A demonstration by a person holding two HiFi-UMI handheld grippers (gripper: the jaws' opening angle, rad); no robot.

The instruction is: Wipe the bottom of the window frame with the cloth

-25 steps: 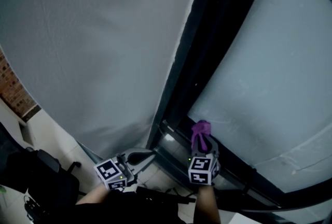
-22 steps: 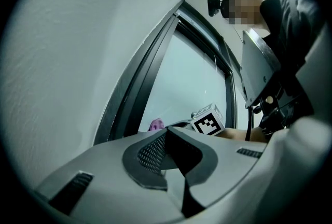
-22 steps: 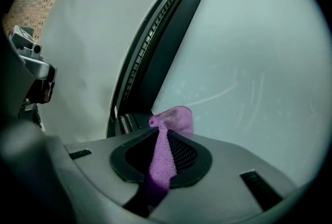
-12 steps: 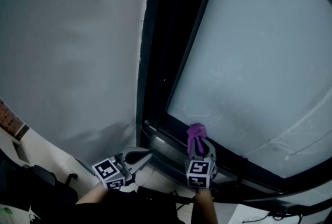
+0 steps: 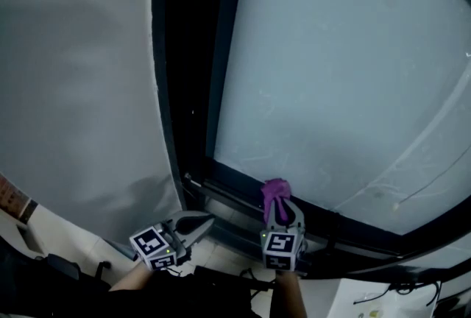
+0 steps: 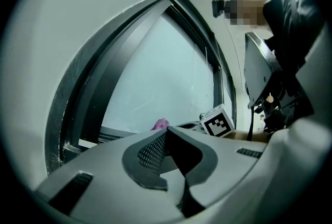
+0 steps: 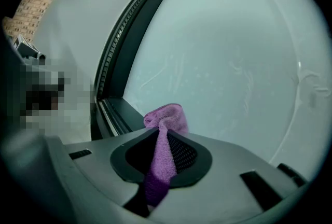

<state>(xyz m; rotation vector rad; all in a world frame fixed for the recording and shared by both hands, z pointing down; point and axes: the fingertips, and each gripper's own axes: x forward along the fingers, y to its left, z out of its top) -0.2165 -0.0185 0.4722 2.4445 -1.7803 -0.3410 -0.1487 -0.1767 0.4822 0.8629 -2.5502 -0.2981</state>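
Right tongs [image 7: 162,148] clamped on cloth [image 7: 167,116] | cloth carried further along frame [image 5: 353,232] bottom from corner, wipe under way | left tongs [image 6: 167,135] closed, empty

The left hand-held gripper [image 5: 193,223] sits at 7 o'clock in the head view, its jaws pressed together on nothing and its tips aimed toward 2 o'clock. The right hand-held gripper [image 5: 280,210], near 6 o'clock, points toward 12 o'clock with its jaws clamped on the cloth [image 5: 275,191].
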